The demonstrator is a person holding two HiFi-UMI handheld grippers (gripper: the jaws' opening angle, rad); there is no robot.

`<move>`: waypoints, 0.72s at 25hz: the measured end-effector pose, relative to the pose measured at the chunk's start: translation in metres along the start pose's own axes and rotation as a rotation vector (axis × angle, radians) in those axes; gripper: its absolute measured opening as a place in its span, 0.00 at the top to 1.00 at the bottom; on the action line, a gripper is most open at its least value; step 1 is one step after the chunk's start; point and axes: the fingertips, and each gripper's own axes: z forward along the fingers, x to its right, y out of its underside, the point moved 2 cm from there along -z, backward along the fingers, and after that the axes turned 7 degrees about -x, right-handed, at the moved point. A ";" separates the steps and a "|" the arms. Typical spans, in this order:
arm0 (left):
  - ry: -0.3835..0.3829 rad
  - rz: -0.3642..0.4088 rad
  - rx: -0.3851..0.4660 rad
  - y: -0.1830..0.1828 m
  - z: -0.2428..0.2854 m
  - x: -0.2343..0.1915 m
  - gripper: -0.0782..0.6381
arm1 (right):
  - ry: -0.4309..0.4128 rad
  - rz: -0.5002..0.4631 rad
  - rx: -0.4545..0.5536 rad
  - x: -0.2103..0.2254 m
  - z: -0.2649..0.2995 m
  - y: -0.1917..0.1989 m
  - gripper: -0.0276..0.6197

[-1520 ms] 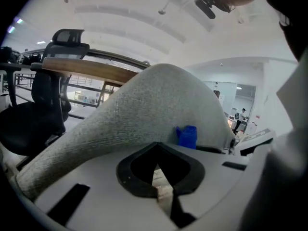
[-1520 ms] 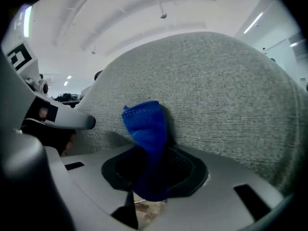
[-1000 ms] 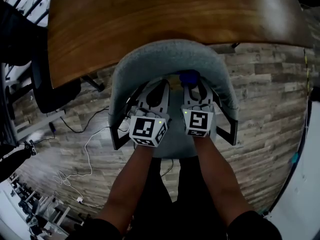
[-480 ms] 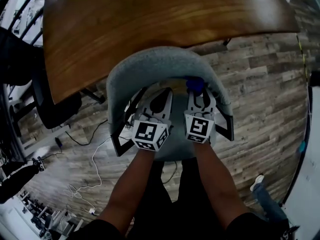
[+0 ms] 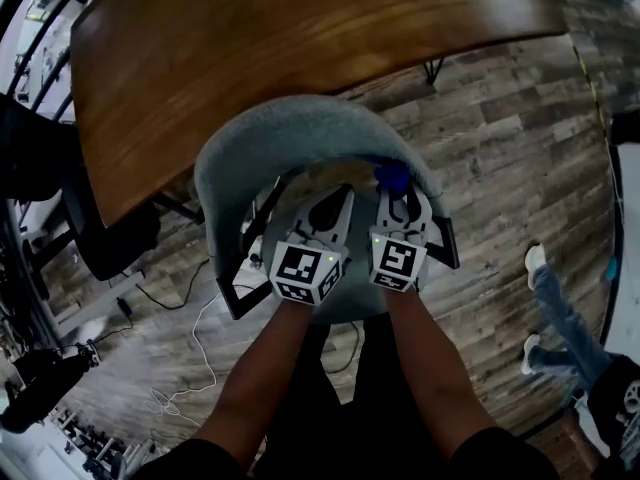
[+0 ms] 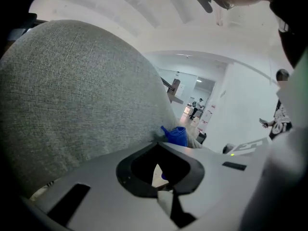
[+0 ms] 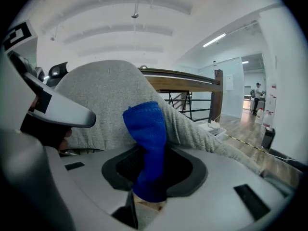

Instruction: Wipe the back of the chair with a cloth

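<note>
**Item: chair, back-wiping in progress.**

- **Chair back** (image 5: 262, 140): grey fabric, curved, facing the wooden bench (image 5: 250, 48), whose edge hangs over its top rim in the head view.
- **Right tool** (image 5: 402, 198): closed on a blue cloth (image 7: 147, 143). The cloth stands up out of the jaws and presses against the inner face of the back.
- **Left tool** (image 5: 340, 201): jaws together with nothing between them, held just beside the right tool and close to the fabric.
- **Change:** a second ago the cloth sat near the middle of the inner curve. It now lies toward the person's right end. This suggests a sideways stroke that has covered part of the inner face, while the left half and the outer face are probably not yet wiped.
- **Newly in view:** a bystander's legs (image 5: 555, 303) on the plank floor (image 5: 500, 148), at the right.
- **Edges:** black armrests (image 5: 446, 250) flank both tools and limit sideways travel low down.
- **Open room:** there is space above the rim, though the bench lies near it on the far side. A loose cable (image 5: 190, 338) lies on the floor at the left, apart from the chair.
</note>
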 end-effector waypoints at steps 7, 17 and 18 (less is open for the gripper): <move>0.037 0.032 -0.027 0.011 -0.004 0.014 0.89 | 0.071 0.060 -0.007 0.013 -0.016 0.011 0.78; 0.036 0.080 -0.019 0.007 -0.025 0.022 0.89 | 0.037 0.011 -0.006 0.009 -0.040 0.000 0.78; 0.029 0.079 -0.016 0.005 -0.030 0.022 0.89 | 0.013 -0.013 -0.003 0.006 -0.046 -0.005 0.78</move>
